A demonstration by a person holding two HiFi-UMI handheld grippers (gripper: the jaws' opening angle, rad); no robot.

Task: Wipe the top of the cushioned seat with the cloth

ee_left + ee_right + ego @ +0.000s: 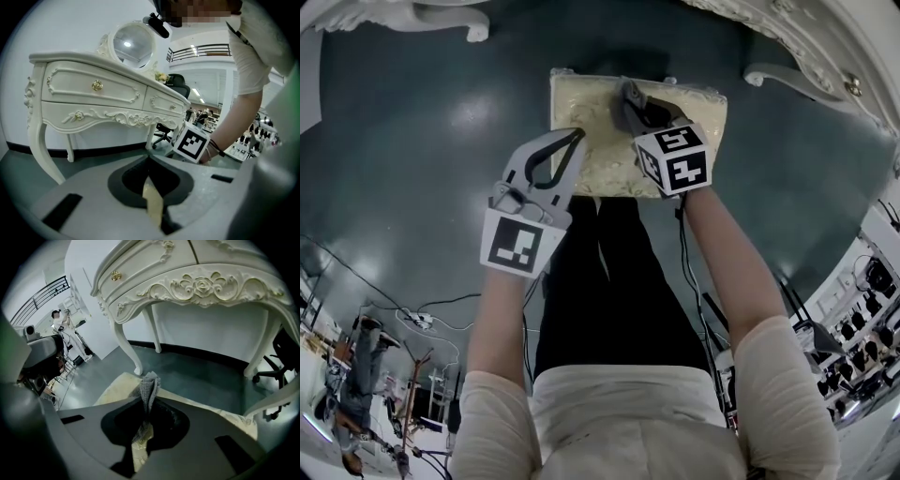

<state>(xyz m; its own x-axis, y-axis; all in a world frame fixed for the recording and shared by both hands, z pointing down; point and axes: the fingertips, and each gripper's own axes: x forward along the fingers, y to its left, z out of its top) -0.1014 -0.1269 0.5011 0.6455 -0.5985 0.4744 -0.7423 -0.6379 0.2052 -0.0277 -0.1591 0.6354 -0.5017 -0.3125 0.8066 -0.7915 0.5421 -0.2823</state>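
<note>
Right gripper (145,403) jaws clamped on the bunched cloth (149,383), held over the cushioned seat (581,103) ready to wipe; left gripper (577,136) closed on nothing, parked at the seat's near edge, likely clear of the stroke

I'm in a big open lab or studio hall: glossy dark teal floor (412,141), ornate white carved dressing table (93,93) as a staged prop far ahead, black office chair (178,85) behind it, loose black cables (441,305) near left, equipment racks (862,347) right.
</note>
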